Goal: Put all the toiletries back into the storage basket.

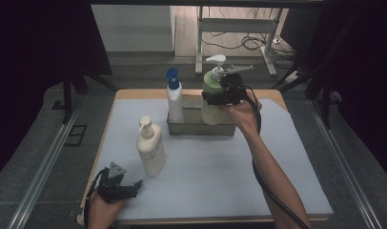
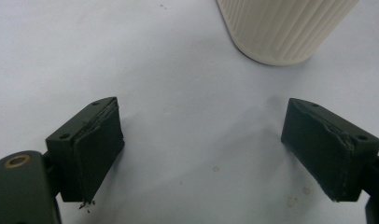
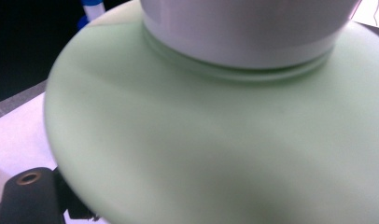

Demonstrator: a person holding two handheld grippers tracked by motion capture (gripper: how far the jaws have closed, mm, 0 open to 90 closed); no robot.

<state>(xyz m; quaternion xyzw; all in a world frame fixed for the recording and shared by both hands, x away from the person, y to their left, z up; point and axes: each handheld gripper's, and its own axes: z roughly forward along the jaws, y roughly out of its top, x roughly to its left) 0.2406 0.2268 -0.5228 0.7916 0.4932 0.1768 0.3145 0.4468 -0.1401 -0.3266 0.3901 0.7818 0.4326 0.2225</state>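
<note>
Fingers of the right gripper [image 1: 219, 97] are seen clamped on the shoulder of the green bottle [image 1: 212, 98], wide apart because the bottle is wide; in the right gripper view the green shoulder [image 3: 215, 140] and the white pump collar above it are pressed close against the lens, and the pads themselves are hidden behind the bottle. Fingers [image 2: 92, 149] of the left gripper [image 1: 134, 187] are spread, with nothing between them.

Table [image 1: 277, 181]: covered by a pale sheet, noted as the largest item. Tray [image 1: 201, 129]: a grey metal one, placed at the far middle of the table. The green bottle is held upright at the tray's right end; whether its base rests on the tray floor cannot be told. A white bottle with a blue cap [image 1: 175, 100] stands upright at the tray's left end, apart from the green one.

A cream bottle [image 1: 150, 150] stands upright on the sheet, in front of and to the left of the tray. Its ribbed base [image 2: 283, 28] is recorded just beyond the left gripper, not touched. The left gripper is rested low at the near left edge.
</note>
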